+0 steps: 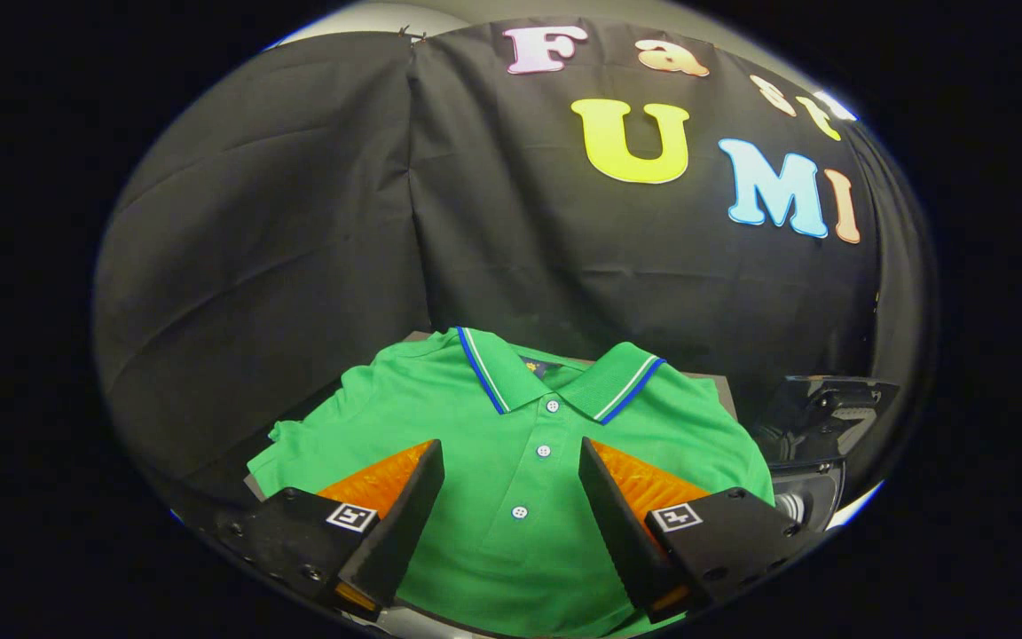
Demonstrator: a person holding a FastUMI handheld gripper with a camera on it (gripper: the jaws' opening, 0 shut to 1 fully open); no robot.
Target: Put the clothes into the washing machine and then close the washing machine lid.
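A green polo shirt [493, 417] with a blue-and-white striped collar and white buttons lies spread flat on a low surface, collar toward the booth's wall. My gripper [511, 484] hangs just above the shirt's chest, open, its fingers on either side of the button placket with nothing pinched between them. To the right of the shirt, beyond the right finger, stands a dark glossy washing machine [817, 426] with its lid raised; only its upper part is in view.
The shirt rests on a grey board [724, 386] whose far corner peeks out behind the right shoulder. Black cloth walls close off the space behind and to the left.
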